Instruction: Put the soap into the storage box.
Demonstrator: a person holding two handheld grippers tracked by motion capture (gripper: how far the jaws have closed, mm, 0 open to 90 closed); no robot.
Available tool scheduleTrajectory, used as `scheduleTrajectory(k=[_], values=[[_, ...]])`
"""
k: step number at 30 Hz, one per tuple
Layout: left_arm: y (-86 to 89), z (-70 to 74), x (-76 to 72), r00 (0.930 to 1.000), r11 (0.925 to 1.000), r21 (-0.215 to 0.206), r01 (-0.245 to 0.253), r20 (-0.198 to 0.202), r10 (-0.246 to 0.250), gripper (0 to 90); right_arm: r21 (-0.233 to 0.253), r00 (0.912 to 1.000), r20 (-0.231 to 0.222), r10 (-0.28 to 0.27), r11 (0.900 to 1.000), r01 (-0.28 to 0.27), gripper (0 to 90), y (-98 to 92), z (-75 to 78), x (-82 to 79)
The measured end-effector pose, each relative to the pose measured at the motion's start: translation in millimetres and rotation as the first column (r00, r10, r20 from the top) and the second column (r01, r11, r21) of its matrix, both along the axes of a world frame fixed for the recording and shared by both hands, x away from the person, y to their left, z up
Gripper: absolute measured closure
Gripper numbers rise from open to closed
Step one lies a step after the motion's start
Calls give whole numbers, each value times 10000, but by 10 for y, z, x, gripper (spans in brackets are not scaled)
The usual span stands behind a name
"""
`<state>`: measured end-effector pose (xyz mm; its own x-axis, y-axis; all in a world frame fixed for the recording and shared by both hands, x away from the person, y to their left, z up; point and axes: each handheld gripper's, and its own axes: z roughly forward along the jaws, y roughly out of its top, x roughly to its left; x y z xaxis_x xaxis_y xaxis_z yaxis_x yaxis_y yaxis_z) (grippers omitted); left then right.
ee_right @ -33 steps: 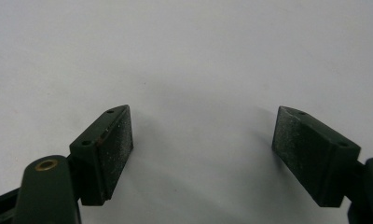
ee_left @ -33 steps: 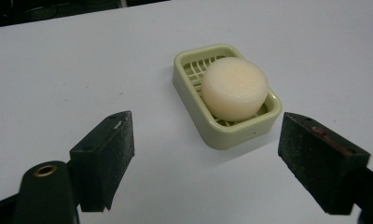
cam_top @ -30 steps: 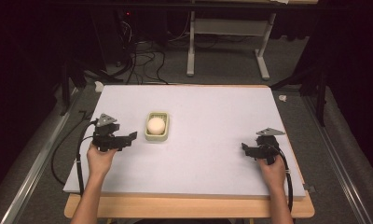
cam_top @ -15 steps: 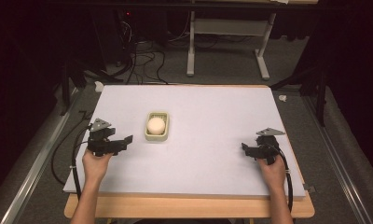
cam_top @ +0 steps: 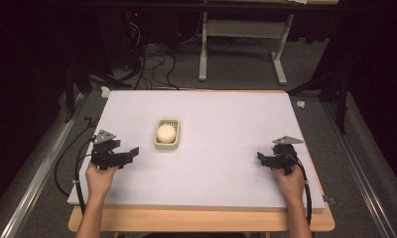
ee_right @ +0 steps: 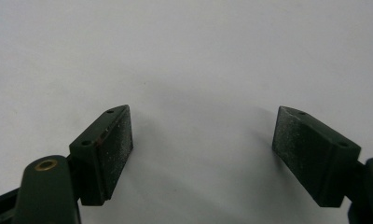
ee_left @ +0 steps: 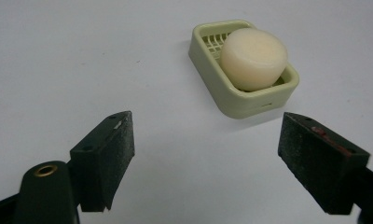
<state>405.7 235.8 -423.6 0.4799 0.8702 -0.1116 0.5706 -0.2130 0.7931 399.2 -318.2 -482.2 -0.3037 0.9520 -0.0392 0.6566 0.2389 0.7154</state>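
Plainly, near to far, with the dish as the landmark.

Left hand: the person's left hand [cam_top: 100, 177] sits nearest the tabletop's front edge, down and to the left of the dish, gripping its tool from behind so the jaws aim toward the dish.

Left claw: the left claw [ee_left: 205, 158] is released, jaws wide apart with nothing between them; in the left gripper view the dish lies just ahead, a little to the right of the gap, which suits a straight reach forward.

Right hand: the right hand [cam_top: 289, 179] rests well apart from the dish, far to its right, likely parked out of the way.

Right claw: the right claw [ee_right: 201, 156] is also released and empty, with bare tabletop between its jaws.

Dish: the pale green slotted dish [ee_left: 212, 84] lies flat on the tabletop [cam_top: 226, 124], left of centre, within the left claw's easy reach.

Soap: a round cream soap [ee_left: 253, 58] sits inside the dish, standing above its rim, so jaws could close on its sides without touching the dish.

Judgement: the left side looks set to do the picking; the wide opening matches the soap's width.
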Motion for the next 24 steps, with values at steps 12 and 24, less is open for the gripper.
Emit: scheduleTrajectory(k=[12, 24], values=[[72, -95, -18, 9994, 9997, 9, -261, -235, 261, 194, 39, 10000, -21, -7, 10000, 7, 207, -3, -1, 2], [143, -208, -25, 9975, 9986, -103, -516, -487, 511, 196, -19, 10000, 22, -4, 10000, 4, 207, 2, 0, -1]])
